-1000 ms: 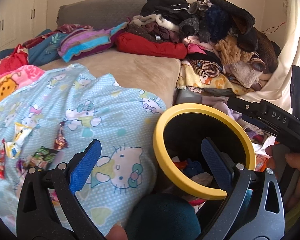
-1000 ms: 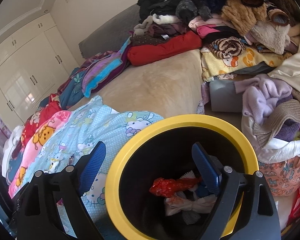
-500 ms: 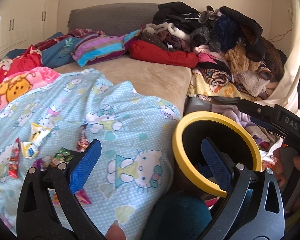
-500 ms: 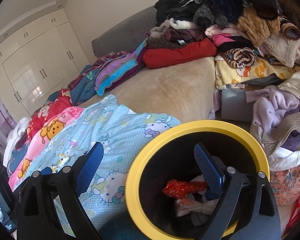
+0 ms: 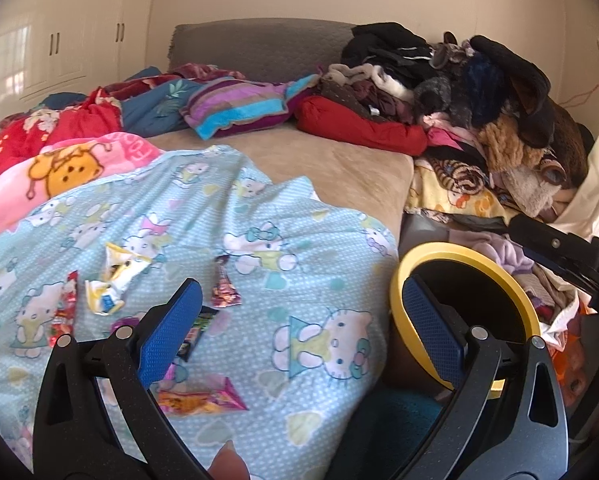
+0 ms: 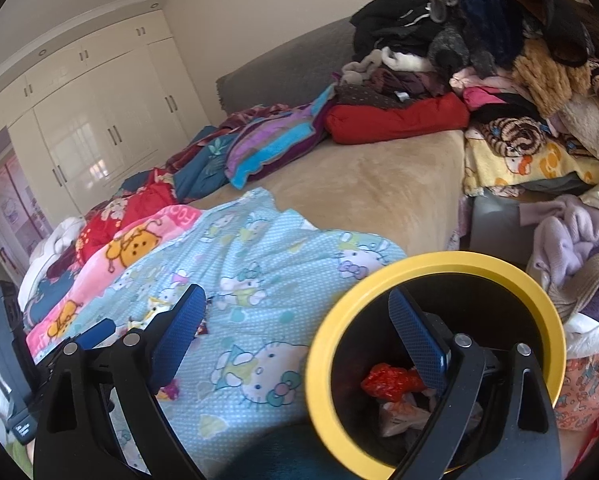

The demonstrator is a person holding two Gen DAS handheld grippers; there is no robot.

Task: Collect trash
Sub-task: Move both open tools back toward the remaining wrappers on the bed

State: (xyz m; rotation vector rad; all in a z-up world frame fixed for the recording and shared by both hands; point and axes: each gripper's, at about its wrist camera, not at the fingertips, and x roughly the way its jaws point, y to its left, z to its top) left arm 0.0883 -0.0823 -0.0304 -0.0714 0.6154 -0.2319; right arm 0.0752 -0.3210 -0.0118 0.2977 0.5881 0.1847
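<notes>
Several snack wrappers lie on a light blue cartoon-cat sheet (image 5: 259,240): a white and yellow one (image 5: 115,276), a red one (image 5: 65,308), a shiny purple one (image 5: 224,288), a dark green one (image 5: 195,332) and an orange-pink one (image 5: 199,396). A black bin with a yellow rim (image 5: 459,250) (image 6: 451,260) stands beside the bed at the right; crumpled red trash (image 6: 391,380) and pale paper lie inside. My left gripper (image 5: 299,328) hangs open over the sheet near the wrappers. My right gripper (image 6: 299,332) is open, its right finger over the bin, with nothing held.
A tall heap of clothes and plush toys (image 5: 479,100) fills the far right of the bed. Pillows and blankets (image 5: 235,104) lie along the grey headboard (image 5: 259,44). White wardrobes (image 6: 91,120) line the left wall. More laundry (image 6: 579,240) is piled right of the bin.
Both grippers have swung left, away from the bin and toward the bed. More wrappers on the sheet have come into the left wrist view. Both stay open.
</notes>
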